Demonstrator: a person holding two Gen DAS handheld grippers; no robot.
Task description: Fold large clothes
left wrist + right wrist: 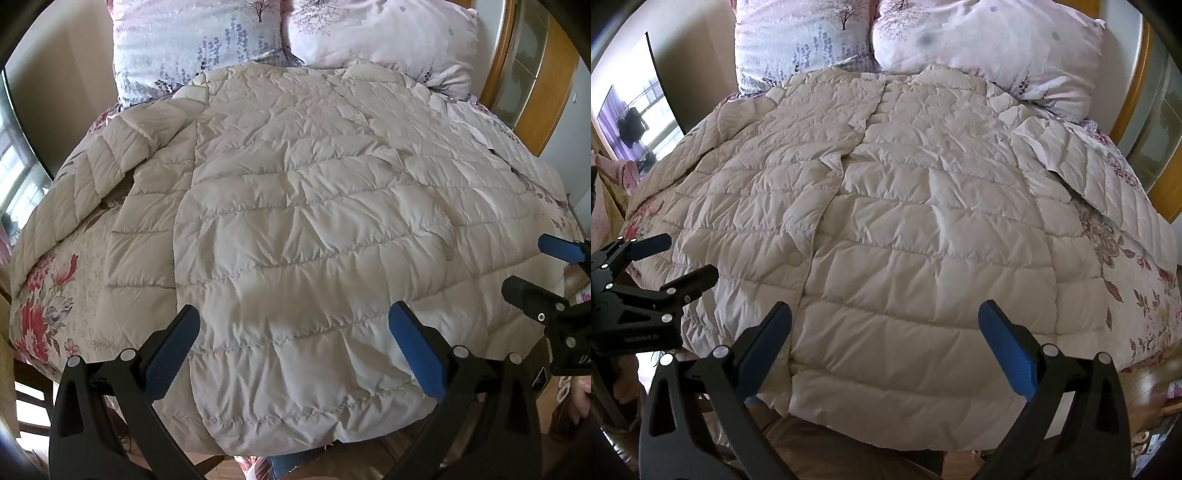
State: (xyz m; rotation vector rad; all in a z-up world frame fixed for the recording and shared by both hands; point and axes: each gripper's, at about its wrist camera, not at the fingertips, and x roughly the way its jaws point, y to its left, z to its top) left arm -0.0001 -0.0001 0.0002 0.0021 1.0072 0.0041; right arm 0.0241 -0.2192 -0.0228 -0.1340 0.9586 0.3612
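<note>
A beige quilted down coat [295, 203] [905, 221] lies front up and spread flat on the bed, its hem nearest me and its collar at the pillows. One sleeve [85, 184] stretches out to the left, the other sleeve [1089, 177] to the right. The snap placket [794, 260] runs up the front. My left gripper [295, 325] [679, 258] hovers open over the left part of the hem, with nothing between its blue pads. My right gripper [886, 314] [543, 271] hangs open above the right part of the hem, likewise empty.
Two flowered pillows [192, 44] [388, 37] lean at the head of the bed. A floral bedsheet [44, 302] [1126, 280] shows around the coat. A wooden cabinet [532, 74] stands at the far right, a dark chair [29, 398] at the near left.
</note>
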